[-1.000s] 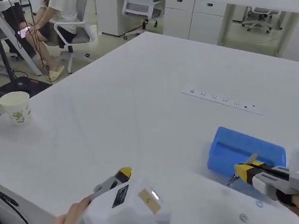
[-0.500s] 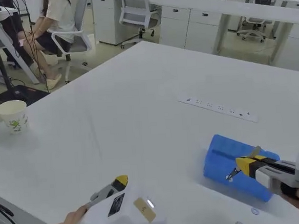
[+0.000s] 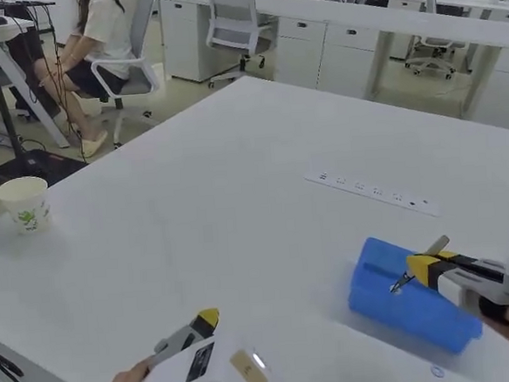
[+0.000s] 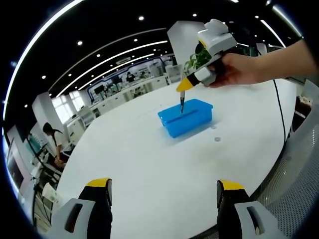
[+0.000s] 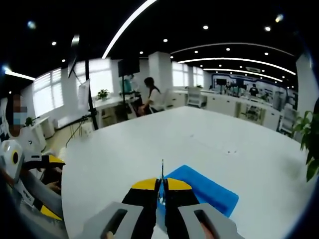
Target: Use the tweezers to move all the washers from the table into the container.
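Our right gripper [image 3: 421,268], clamped on the tweezers [image 3: 402,281], now holds their tip over the blue container [image 3: 394,312] at lower right. A second ago the tip was at the near wall, so a washer is possibly being delivered. The left gripper [image 4: 163,185] waits with jaws apart. One washer [image 3: 436,372] remains on the table [image 3: 238,201].

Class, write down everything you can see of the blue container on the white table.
The blue container is a shallow, open-topped rectangular tray, plastic by its look, with rounded corners. It rests flat on the white table, near the person's edge. The tweezers held in the right hand-held gripper point down over its open top; whether they touch it is unclear.
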Demonstrator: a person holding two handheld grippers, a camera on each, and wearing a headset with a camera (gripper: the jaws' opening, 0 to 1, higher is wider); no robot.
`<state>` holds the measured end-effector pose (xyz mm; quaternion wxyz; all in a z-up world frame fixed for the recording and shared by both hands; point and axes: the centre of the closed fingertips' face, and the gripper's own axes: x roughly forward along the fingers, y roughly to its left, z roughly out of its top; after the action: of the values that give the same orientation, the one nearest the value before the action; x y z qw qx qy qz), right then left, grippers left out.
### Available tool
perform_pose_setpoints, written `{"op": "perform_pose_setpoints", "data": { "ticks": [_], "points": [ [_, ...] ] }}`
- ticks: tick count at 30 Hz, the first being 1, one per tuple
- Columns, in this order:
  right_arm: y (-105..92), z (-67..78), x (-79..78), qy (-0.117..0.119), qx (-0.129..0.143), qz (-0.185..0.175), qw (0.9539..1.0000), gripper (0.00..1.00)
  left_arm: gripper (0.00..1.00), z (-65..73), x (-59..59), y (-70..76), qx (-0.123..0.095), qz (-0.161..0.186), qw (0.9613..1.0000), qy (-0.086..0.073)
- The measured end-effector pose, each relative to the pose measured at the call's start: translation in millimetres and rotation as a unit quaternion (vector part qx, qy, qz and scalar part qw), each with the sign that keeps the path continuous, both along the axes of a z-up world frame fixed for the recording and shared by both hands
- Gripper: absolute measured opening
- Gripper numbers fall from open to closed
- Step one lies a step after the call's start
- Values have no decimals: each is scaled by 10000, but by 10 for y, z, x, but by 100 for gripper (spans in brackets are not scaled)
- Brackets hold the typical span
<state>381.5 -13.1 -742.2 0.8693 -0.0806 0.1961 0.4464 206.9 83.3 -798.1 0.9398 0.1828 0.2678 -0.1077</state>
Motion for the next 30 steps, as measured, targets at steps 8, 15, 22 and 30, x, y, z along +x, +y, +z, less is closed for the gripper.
{"op": "perform_pose_setpoints", "data": {
  "ticks": [8,15,22,30],
  "points": [
    [-5,-118,116,-45,-197,-58,9998,1,89,-4,-3,4,19,2,10000,13],
    [-41,-323,228,49,-413,-122,9991,1,89,-3,-8,-3,10,-13,10000,18],
    [-27,-458,273,71,-545,-135,9984,1,89,-1,-8,4,7,11,10000,18],
    [-4,-610,274,169,-625,-115,9978,1,89,7,-5,13,4,35,10000,-1]
  ]
}}
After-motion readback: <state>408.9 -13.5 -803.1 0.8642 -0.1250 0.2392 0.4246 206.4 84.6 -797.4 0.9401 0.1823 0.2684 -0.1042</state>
